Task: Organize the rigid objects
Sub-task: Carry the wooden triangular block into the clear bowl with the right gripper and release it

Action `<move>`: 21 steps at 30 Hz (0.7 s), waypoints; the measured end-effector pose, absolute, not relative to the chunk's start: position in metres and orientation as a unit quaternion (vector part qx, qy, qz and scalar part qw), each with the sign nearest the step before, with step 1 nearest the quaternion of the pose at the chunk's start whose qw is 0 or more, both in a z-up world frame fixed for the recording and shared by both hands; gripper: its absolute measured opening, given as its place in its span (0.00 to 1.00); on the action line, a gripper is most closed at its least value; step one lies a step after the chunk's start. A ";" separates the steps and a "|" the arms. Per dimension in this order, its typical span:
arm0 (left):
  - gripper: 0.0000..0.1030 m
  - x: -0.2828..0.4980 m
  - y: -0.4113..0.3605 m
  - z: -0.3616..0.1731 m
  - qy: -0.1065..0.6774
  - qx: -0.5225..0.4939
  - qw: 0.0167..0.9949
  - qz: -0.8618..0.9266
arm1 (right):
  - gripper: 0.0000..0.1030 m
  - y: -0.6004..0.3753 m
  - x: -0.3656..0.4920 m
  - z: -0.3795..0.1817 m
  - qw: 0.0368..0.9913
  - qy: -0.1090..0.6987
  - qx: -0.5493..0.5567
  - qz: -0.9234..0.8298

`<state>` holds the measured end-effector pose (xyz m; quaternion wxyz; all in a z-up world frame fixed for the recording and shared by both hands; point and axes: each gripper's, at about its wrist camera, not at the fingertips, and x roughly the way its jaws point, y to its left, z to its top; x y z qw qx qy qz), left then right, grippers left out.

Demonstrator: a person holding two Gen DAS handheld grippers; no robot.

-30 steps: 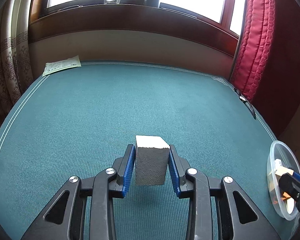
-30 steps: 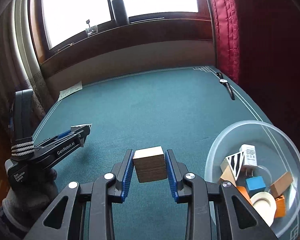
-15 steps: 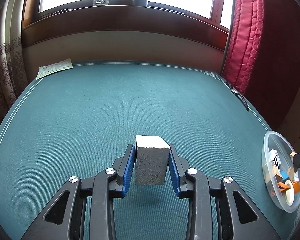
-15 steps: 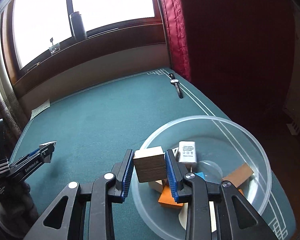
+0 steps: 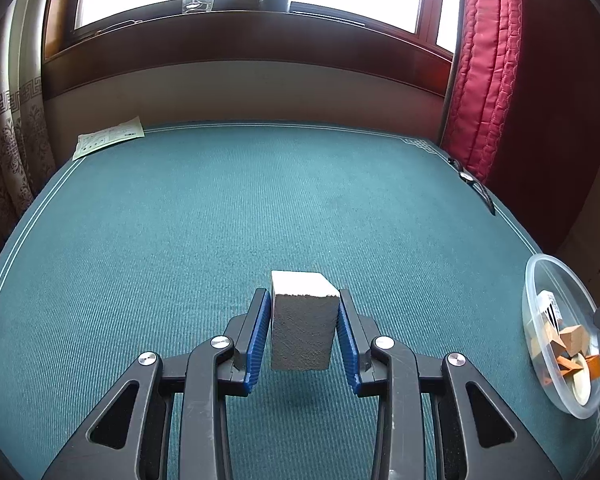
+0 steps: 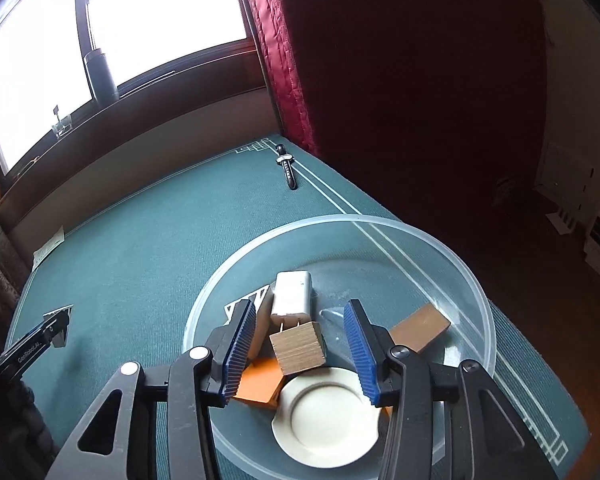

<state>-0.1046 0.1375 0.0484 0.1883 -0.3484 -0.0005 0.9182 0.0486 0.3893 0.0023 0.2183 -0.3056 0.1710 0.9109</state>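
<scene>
right gripper (image 6: 300, 344) above the clear plastic bowl (image 6: 452, 252), jaws opening, blue ribbed pads apart and clear of the wooden block (image 6: 298, 346); block released, tilted, between the pads but touching neither, over the other pieces in the bowl; just behind it a white charger (image 6: 292, 294) with its two prongs toward the block; beside that a black-and-white striped piece (image 6: 242, 306), partly hidden by the left pad; below the block an orange block (image 6: 260, 384) and a cream round lid (image 6: 324, 412), touching; a brown block (image 6: 420, 328) to the right, leaning against the bowl wall; bowl set on the green table cover (image 6: 140, 248) near its right edge; a black wristwatch (image 6: 286, 166) far off by the corner pattern; a paper sheet (image 6: 50, 248) at the far left edge.

left gripper (image 5: 304, 320) clenched on a white foam-like block (image 5: 302, 320), both blue pads pressed to its sides, block held clear above the cover with a shadow beneath; seen from this wrist, the bowl (image 5: 540, 272) well apart at the right edge, wooden pieces inside; watch (image 5: 474, 184) by the red curtain (image 5: 480, 80); printed paper (image 5: 108, 142) at the far left corner; in the right wrist view, left gripper (image 6: 58, 320) low at the left, tip gripping the white block.
</scene>
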 end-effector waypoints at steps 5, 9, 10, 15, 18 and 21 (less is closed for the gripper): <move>0.33 -0.095 0.142 0.049 0.000 -0.357 0.197 0.913 | 0.51 0.395 0.056 0.000 0.218 0.178 -0.305 0.910; 0.33 -0.084 0.150 0.051 0.004 -0.358 0.210 0.910 | 0.58 0.399 0.061 -0.003 0.221 0.183 -0.302 0.909; 0.33 -0.081 0.153 0.052 0.006 -0.358 0.214 0.909 | 0.59 0.400 0.063 -0.003 0.222 0.184 -0.300 0.909; 0.33 -0.069 0.173 0.061 0.009 -0.358 0.239 0.903 | 0.60 0.406 0.075 -0.003 0.224 0.192 -0.291 0.910; 0.33 -0.059 0.187 0.070 0.015 -0.351 0.255 0.901 | 0.62 0.412 0.082 -0.001 0.227 0.196 -0.283 0.911; 0.33 -0.048 0.202 0.077 0.019 -0.346 0.272 0.898 | 0.65 0.418 0.091 0.002 0.232 0.191 -0.275 0.913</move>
